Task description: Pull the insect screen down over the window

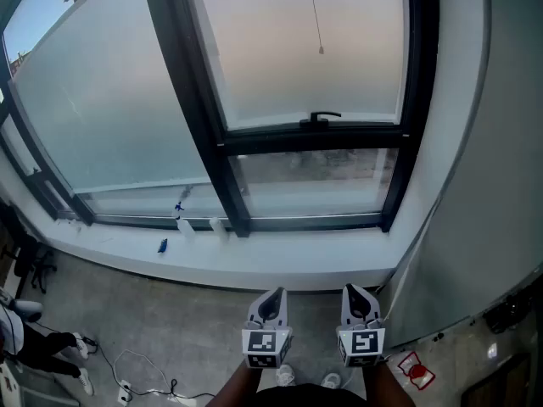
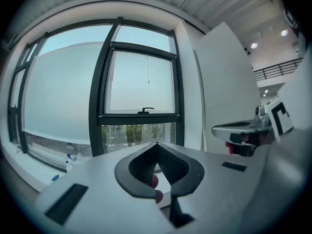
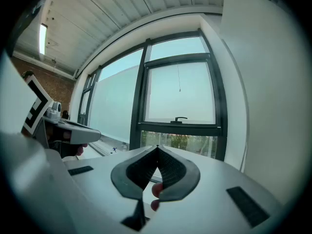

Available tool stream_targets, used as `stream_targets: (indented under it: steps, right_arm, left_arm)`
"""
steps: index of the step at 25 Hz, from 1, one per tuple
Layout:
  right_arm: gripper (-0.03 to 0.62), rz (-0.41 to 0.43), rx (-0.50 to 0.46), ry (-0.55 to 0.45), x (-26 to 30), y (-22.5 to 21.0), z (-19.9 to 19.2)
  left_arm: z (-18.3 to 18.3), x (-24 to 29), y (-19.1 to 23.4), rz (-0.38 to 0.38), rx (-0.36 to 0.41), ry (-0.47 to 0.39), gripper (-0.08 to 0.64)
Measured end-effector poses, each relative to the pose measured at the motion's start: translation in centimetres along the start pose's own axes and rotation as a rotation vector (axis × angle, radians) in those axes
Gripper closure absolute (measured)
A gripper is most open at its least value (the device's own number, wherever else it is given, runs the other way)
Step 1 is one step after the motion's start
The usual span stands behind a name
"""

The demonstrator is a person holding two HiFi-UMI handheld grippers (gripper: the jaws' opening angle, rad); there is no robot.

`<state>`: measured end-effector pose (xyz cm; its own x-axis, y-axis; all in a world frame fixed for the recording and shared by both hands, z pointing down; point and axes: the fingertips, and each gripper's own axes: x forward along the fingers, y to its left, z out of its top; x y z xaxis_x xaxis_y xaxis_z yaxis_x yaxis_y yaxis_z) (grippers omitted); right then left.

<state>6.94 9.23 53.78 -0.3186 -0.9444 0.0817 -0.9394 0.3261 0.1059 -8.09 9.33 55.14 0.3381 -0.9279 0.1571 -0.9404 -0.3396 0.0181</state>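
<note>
Two grippers sit side by side at the bottom middle of the head view, the left gripper and the right gripper, each carrying one cube with square markers, and both point toward the window well ahead of them. In the left gripper view the two fingers are pressed together at their tips with nothing between them. The right gripper view shows its two fingers closed tip to tip in the same way, also empty. The window has a dark frame. One opening pane fills the upper middle, with one black handle on its lower rail, one clear pane below it shows greenery, and one large pale pane takes up the upper left. One thin pull cord hangs in front of the opening pane and ends in a single small bead in the upper middle of the frame. Whether the insect screen itself is rolled up out of sight above, I cannot tell. On the white sill at the lower left stand one spray bottle with a blue top and one small blue thing near it. On the floor at the lower left lies one white cable, beside a person's legs and shoes.
</note>
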Motion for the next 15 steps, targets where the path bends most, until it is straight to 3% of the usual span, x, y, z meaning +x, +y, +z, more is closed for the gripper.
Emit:
stream_targets:
  steps: [4, 15]
  right_arm:
    - [0.589, -0.022, -0.006, 0.011, -0.4, 0.5, 0.2]
    - [0.589, -0.007, -0.009, -0.007, -0.6, 1.5, 0.6]
  left_arm:
    - [0.9, -0.7, 1.3, 0.033, -0.019, 0.011, 0.557]
    - [1.1, -0.8, 0.9, 0.019, -0.043, 0.004, 0.557]
